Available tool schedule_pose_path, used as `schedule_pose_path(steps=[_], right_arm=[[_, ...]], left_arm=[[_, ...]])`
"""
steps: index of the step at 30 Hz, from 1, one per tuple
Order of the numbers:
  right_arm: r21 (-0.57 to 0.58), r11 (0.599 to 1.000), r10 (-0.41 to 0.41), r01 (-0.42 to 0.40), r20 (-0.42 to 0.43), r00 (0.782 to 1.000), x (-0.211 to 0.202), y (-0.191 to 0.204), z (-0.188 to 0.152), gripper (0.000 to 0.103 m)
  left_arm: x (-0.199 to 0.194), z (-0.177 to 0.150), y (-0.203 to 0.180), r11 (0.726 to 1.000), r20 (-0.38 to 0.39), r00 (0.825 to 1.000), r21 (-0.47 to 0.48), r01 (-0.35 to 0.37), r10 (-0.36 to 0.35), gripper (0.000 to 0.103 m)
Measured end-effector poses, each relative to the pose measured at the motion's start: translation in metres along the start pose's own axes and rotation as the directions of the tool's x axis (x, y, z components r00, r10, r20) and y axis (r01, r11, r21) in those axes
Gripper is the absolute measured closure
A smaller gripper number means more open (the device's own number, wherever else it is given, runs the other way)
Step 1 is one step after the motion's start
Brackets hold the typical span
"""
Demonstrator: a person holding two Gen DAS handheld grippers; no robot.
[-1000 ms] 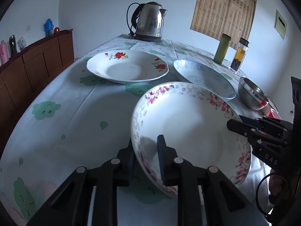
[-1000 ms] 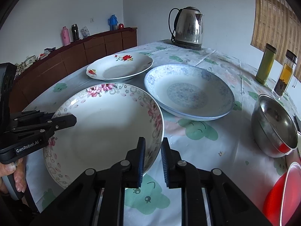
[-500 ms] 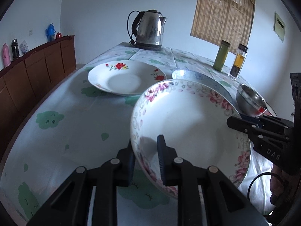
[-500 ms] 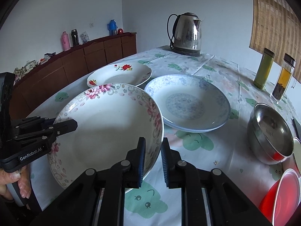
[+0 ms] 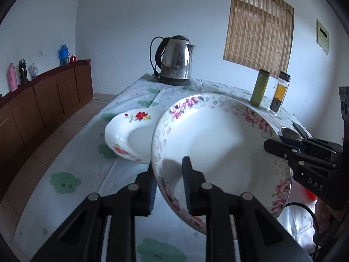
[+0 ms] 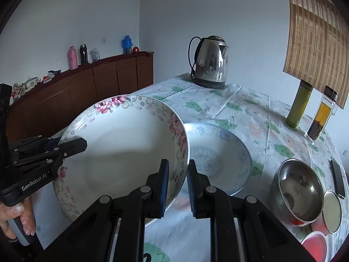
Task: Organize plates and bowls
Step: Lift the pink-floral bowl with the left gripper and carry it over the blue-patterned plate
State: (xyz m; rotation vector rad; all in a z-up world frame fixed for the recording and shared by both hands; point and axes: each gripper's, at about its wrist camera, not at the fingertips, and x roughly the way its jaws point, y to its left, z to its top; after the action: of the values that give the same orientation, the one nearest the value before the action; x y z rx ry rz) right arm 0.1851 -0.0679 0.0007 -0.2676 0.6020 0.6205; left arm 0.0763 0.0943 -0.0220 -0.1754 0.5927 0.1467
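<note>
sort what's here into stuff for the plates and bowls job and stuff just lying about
For the job:
pink plate, held by left gripper and right gripper
red-flower plate
blue plate
steel bowl
red bowl

Lying about:
kettle
green bottle
tea jar
phone
flasks on sideboard

Steel kettle (image 6: 210,62) on the tablecloth (image 6: 246,118); two bottles (image 6: 300,104) nearby.

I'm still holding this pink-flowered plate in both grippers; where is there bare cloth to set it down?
Bare cloth lies left of the red-flower plate toward the near table edge, and between the kettle and blue plate. It is crowded on the right around the steel bowl and red containers.
</note>
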Motion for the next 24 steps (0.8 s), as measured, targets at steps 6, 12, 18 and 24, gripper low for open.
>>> schedule_pose_path(steps=[6,12,18,24], right_arm=[[0.027,1.000,-0.010,0.010,0.021,1.000,0.006,-0.012,0.013,0.085],[0.054,0.998,-0.018,0.016,0.049,0.999,0.011,-0.023,0.022,0.085],[0.066,0.997,-0.055,0.050,0.082,0.995,0.010,-0.031,0.027,0.085],[0.110,0.993,-0.058,0.051,0.060,0.996,0.019,-0.046,0.024,0.085]], left_arm=[[0.007,0.020,-0.006,1.000,0.029,0.999,0.023,-0.016,0.016,0.084],[0.016,0.035,-0.013,0.999,0.052,0.998,0.043,-0.031,0.029,0.084],[0.026,0.048,-0.019,0.999,0.068,0.998,0.041,-0.021,0.018,0.084],[0.039,0.054,-0.029,0.998,0.059,0.998,0.059,-0.014,0.011,0.084]])
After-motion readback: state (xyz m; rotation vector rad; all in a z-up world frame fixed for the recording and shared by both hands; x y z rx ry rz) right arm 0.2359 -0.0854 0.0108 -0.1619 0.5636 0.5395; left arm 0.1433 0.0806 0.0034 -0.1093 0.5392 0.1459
